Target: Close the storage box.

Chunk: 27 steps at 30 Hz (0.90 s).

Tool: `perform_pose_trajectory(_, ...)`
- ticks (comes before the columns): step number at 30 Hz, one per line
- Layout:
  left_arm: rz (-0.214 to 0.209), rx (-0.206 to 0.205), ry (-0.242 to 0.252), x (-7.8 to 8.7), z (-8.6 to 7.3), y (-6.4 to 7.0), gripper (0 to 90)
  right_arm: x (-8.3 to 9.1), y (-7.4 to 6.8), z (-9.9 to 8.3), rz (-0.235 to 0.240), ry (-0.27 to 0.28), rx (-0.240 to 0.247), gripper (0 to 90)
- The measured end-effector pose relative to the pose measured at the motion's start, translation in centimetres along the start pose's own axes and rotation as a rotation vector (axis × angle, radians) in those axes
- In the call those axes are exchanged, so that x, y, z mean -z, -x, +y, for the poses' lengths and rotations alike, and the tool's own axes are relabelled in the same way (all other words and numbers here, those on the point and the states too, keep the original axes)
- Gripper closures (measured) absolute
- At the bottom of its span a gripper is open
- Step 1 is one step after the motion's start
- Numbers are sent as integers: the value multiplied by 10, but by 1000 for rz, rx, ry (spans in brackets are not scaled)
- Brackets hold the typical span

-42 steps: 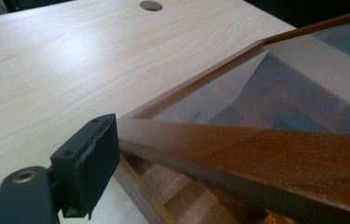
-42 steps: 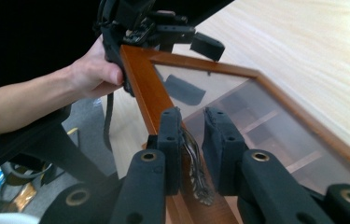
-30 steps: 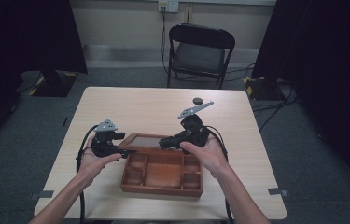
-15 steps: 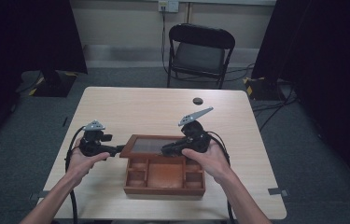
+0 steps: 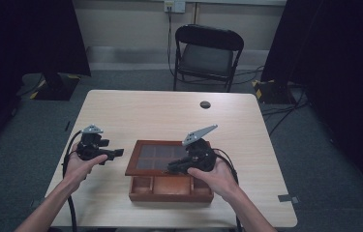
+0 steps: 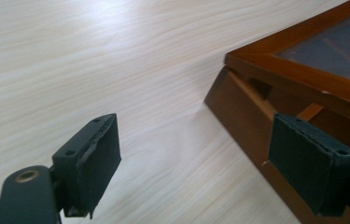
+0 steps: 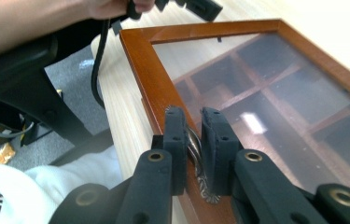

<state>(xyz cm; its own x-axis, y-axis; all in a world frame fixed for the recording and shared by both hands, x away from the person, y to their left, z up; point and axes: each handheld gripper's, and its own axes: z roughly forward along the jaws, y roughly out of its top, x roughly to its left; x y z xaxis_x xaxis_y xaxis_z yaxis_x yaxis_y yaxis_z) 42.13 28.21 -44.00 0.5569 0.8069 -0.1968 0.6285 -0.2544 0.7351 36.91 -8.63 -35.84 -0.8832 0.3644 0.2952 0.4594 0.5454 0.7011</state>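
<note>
One wooden box (image 5: 171,188) sits on the near middle of my desk (image 5: 145,116), its glass-paned lid (image 5: 162,158) raised at the front so the open compartments show along the near edge in the high view. Through the pane, in the right gripper view, I can see the dividers of the compartments below. The lid's wooden frame carries a small twisted metal handle (image 7: 194,144) on its front rail, and my right hand-held gripper (image 5: 175,167) is clenched on that handle, one black jaw on each side of it, holding the lid tilted up off the box. My right hand (image 5: 213,175) wraps the gripper body just right of the box, with the grey three-cornered plate sticking up above it.

My left hand-held gripper (image 5: 116,153) is just left of the box, apart from it, its jaws spread wide with nothing between them. In the left gripper view the right jaw lies in front of the box's side wall and the lifted lid corner, the left jaw over bare desk. My left hand (image 5: 80,162) holds it near the desk's left edge, its black cable looping down beside my forearm.

Farther out, a small dark round object (image 5: 205,104) lies on the far part of the desk, well apart from the box. Beyond the desk stands a black folding chair (image 5: 205,55) on grey carpet.
</note>
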Motion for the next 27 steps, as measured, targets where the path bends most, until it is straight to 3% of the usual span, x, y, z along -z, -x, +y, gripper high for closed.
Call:
perform_pose_trajectory(5,2,-12,-25,1,-5,-3,166,-11,-2,-11,3,-40,5,813)
perform_pose_trajectory(17,45,21,1,11,-12,-13,169,-34,-1,-33,14,-113,3,815)
perform_pose_trajectory(27,47,2,-21,8,-13,-14,174,-46,2,-42,17,-151,-4,816)
